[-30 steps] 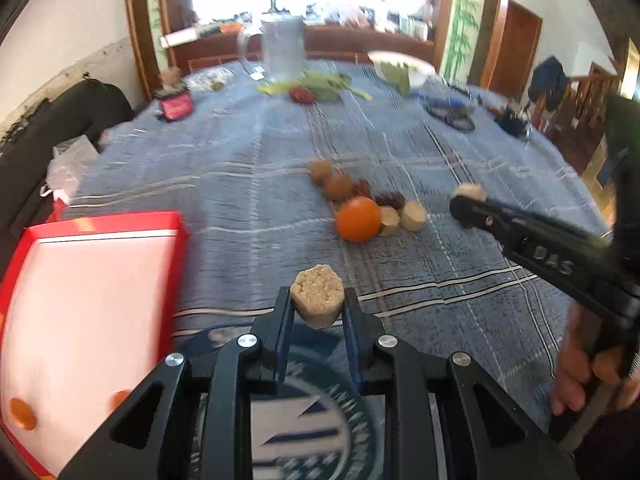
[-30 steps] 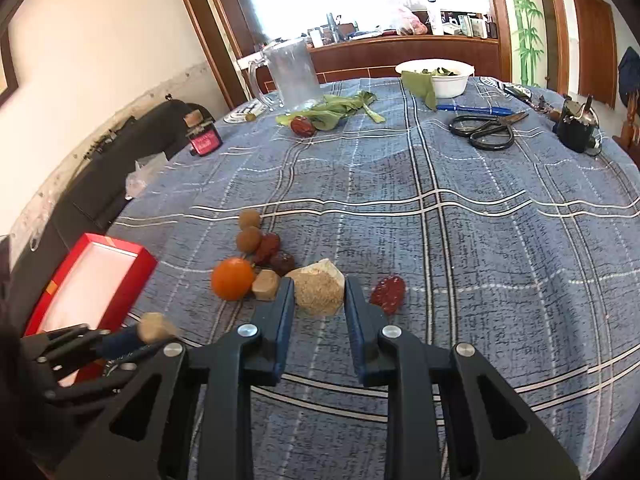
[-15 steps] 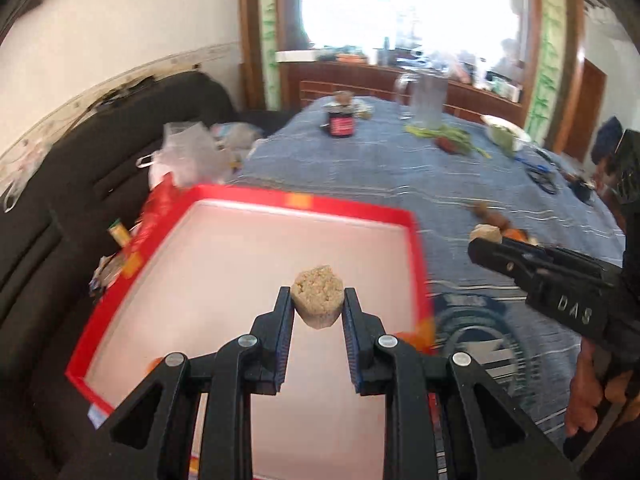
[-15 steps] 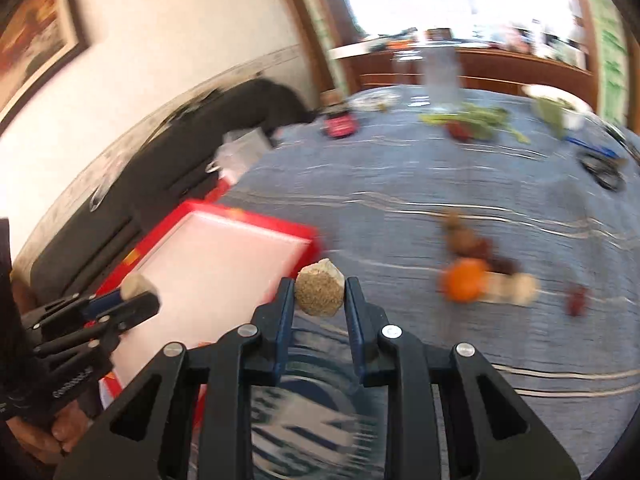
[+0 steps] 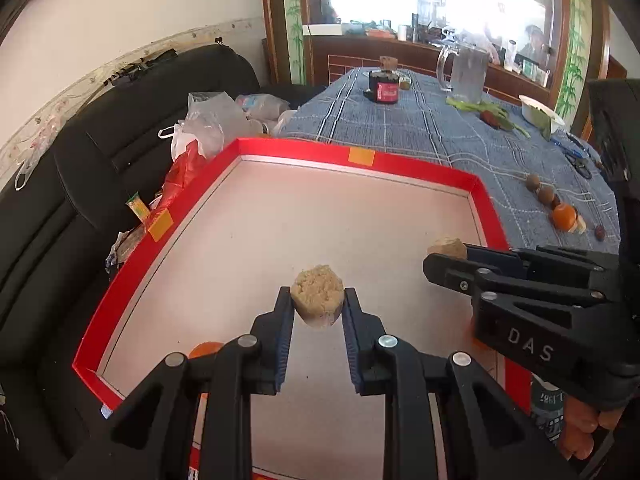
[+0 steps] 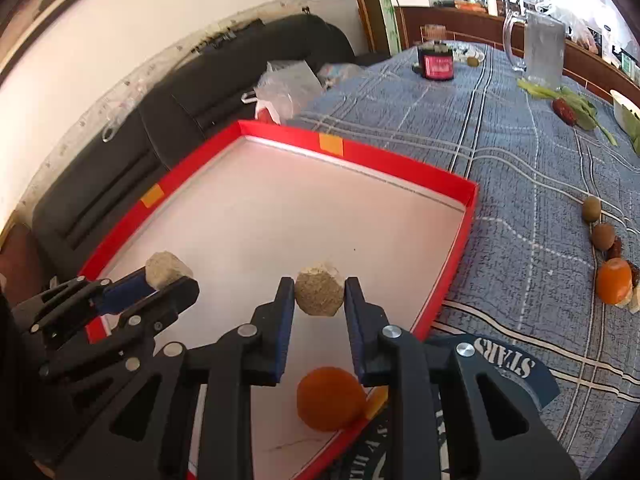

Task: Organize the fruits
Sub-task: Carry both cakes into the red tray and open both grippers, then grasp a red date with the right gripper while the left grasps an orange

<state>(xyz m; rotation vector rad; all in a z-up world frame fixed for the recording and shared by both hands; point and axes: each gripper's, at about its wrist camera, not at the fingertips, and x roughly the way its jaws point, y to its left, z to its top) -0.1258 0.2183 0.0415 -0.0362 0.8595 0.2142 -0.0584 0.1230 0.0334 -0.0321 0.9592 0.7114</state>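
Note:
My left gripper [image 5: 317, 304] is shut on a tan rough lump of fruit [image 5: 317, 295] and holds it above the red tray [image 5: 360, 160]. My right gripper [image 6: 320, 294] is shut on a second tan lump [image 6: 320, 288], also above the red tray [image 6: 384, 164]. Each gripper shows in the other's view: the right gripper [image 5: 444, 254] to my left gripper's right, the left gripper [image 6: 170, 276] to my right gripper's left. An orange [image 6: 330, 398] lies in the tray's near corner. On the blue cloth lie an orange [image 6: 614, 286], two brown fruits [image 6: 591, 209] and dark red dates [image 6: 616, 246].
A black sofa [image 5: 120, 120] with plastic bags [image 5: 212, 120] runs along the tray's left side. Farther back on the blue tablecloth [image 6: 500, 148] stand a dark jar [image 6: 436, 64], a glass jug [image 6: 540, 50], green leaves [image 6: 576, 98] and a white bowl [image 5: 540, 108].
Both grippers swung left from the loose fruit on the cloth to above the red tray, each still holding its tan lump. The right gripper picked its lump up off the cloth.

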